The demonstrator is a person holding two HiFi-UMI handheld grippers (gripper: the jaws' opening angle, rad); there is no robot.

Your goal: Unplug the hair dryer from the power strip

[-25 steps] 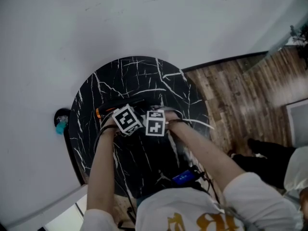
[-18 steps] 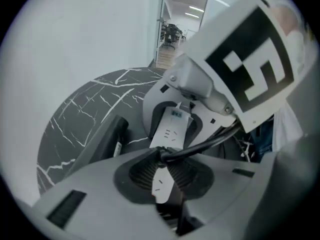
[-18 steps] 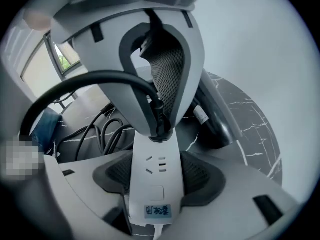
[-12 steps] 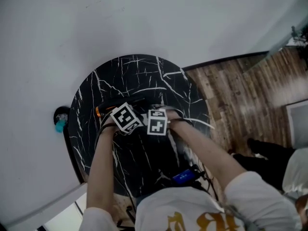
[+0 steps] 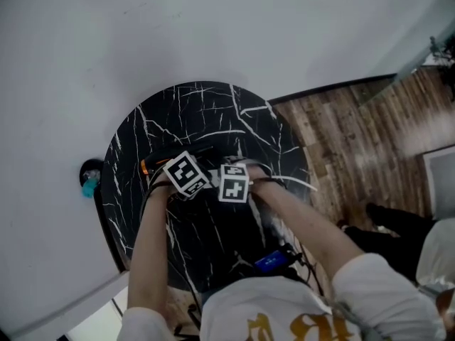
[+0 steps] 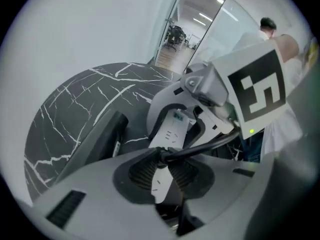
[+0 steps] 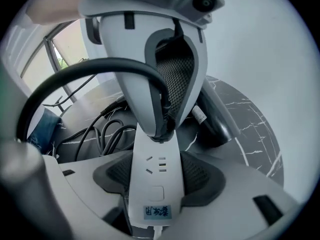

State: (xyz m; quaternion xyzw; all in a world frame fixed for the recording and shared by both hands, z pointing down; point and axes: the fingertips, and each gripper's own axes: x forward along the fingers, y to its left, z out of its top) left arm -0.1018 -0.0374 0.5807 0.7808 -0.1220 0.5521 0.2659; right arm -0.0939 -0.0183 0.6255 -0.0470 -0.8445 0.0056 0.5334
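The left claw (image 6: 163, 161) is gripping the small black plug (image 7: 161, 130) of the hair dryer's thick black cable (image 7: 90, 66), its ribbed pads pressing on either side. The plug appears to be sitting in the long white plastic power strip (image 7: 151, 194); the right claw (image 7: 155, 171) is clamping that strip across its width, directly facing the left claw.

To do this step well, the right claw should be keeping the strip pinned and steady; the left claw should be pulling straight out of the socket, by the plug body rather than the cable, without rocking sideways.

The right gripper view is showing what the others are not: free sockets, a button and a blue label between its jaws, and the black tubular hair dryer (image 7: 216, 125) lying beyond and to the right. The left gripper view is showing the pads meeting the plug. The head view is hiding that contact under the marker cubes, while showing the whole round black white-veined marble surface (image 5: 206, 112).
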